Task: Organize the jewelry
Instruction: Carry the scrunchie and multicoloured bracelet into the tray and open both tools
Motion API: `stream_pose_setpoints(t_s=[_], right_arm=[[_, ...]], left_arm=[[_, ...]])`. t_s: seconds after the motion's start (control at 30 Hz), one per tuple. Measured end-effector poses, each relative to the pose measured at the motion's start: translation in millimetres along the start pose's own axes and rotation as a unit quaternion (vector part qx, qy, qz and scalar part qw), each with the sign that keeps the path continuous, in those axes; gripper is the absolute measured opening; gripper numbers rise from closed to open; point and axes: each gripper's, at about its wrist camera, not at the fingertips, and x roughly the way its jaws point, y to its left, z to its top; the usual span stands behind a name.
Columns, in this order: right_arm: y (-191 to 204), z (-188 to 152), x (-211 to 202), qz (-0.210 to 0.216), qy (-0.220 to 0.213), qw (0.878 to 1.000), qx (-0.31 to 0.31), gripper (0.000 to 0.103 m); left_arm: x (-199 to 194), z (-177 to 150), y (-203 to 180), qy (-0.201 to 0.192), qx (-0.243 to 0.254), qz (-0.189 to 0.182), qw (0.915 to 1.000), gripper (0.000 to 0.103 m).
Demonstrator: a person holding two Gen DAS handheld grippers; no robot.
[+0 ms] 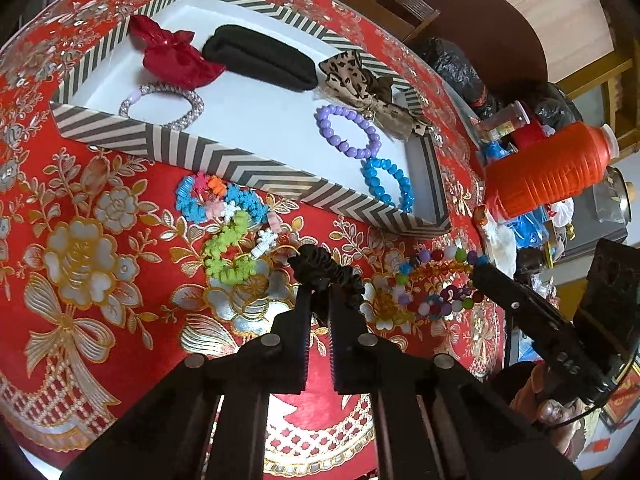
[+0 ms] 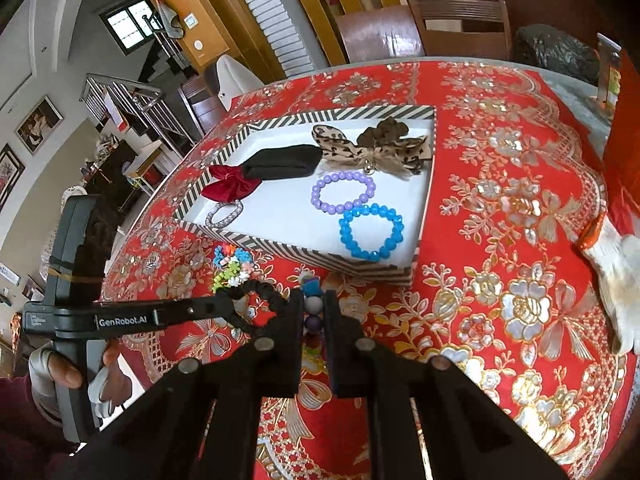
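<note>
Nearest to my left camera, my left hand-held gripper (image 1: 319,292) has its two fingers closed around a black scrunchie (image 1: 326,274), which lies on the surface (image 1: 80,200) covered by a red cloth with gold and silver flowers. My right hand-held gripper (image 2: 313,308) is clenched on a string of mixed coloured beads (image 2: 313,304); in the left view the same beads (image 1: 432,280) spread just to the right of the scrunchie, and the tip of the right tool touches their far end. Just beyond the scrunchie, towards the left, lies a small heap of blue, green, pink and white coil hair ties (image 1: 224,224), near the front wall of the striped box (image 1: 256,168). The box is white inside with a grey and white zigzag rim. In it I see a blue bead bracelet (image 2: 371,232) near the front right corner, a purple bead bracelet (image 2: 343,192) touching it behind, a leopard-print bow (image 2: 372,152) at the back right, a long black hair piece (image 2: 280,164) in the middle, a red velvet bow (image 2: 230,186) partly over its left end, and a silver elastic band (image 2: 225,214) at the front left. A white work glove (image 2: 612,264) lies on the surface well apart to the right. An orange thread spool (image 1: 548,168) stands beside the surface edge.
</note>
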Motion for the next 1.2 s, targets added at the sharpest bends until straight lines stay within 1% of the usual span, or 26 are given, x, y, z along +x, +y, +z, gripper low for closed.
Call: stream_pose_setpoints(t_s=[0.07, 0.1, 0.17, 0.23, 0.33, 0.4, 0.47, 0.6, 0.7, 0.73, 0.77, 0.8, 1.07, 1.2], right_arm=[[-4, -2, 1, -0.036, 0.013, 0.999, -0.006, 0.01], [-10, -3, 4, -0.055, 0.026, 0.998, -0.003, 0.01], [-22, -6, 6, -0.077, 0.04, 0.996, 0.011, 0.01], [-33, -8, 7, -0.087, 0.048, 0.995, 0.028, 0.01], [-42, -7, 3, -0.104, 0.046, 0.993, 0.036, 0.023], [-42, -6, 2, -0.097, 0.045, 0.994, 0.031, 0.023], [-40, -5, 7, -0.1, 0.05, 0.994, 0.017, 0.023], [-38, -3, 27, -0.104, 0.077, 0.991, -0.016, 0.023], [-37, -2, 41, -0.126, 0.086, 0.987, -0.042, 0.022], [-38, -2, 44, -0.121, 0.088, 0.988, -0.042, 0.02], [-38, -2, 44, -0.109, 0.081, 0.99, -0.043, 0.019], [-37, -2, 45, -0.103, 0.082, 0.99, -0.047, 0.018], [-31, -2, 50, -0.093, 0.078, 0.99, -0.067, 0.019], [-37, -1, 51, -0.076, 0.085, 0.992, -0.043, 0.019]], left_arm=[[-1, 0, 0, -0.001, 0.001, 0.0, 1.0, 0.019], [-1, 0, 0, -0.001, 0.003, 0.001, 1.0, 0.019], [0, 0, -1, 0.0, 0.004, 0.002, 1.0, 0.019], [2, -1, -1, 0.005, 0.008, 0.004, 1.0, 0.019], [5, -3, -1, 0.008, 0.009, 0.006, 0.9999, 0.019], [5, -3, -1, 0.01, 0.008, 0.005, 0.9999, 0.019], [6, -4, -1, 0.014, 0.008, 0.004, 0.9999, 0.019], [9, -6, -5, 0.02, 0.019, 0.009, 0.9996, 0.019], [12, -8, -6, 0.024, 0.02, 0.009, 0.9995, 0.019], [13, -8, -6, 0.025, 0.019, 0.009, 0.9995, 0.019], [14, -9, -6, 0.026, 0.019, 0.009, 0.9995, 0.019], [15, -9, -6, 0.027, 0.018, 0.009, 0.9994, 0.019], [11, -9, -5, 0.024, 0.019, 0.008, 0.9995, 0.019], [12, -10, -3, 0.026, 0.017, 0.01, 0.9994, 0.019]])
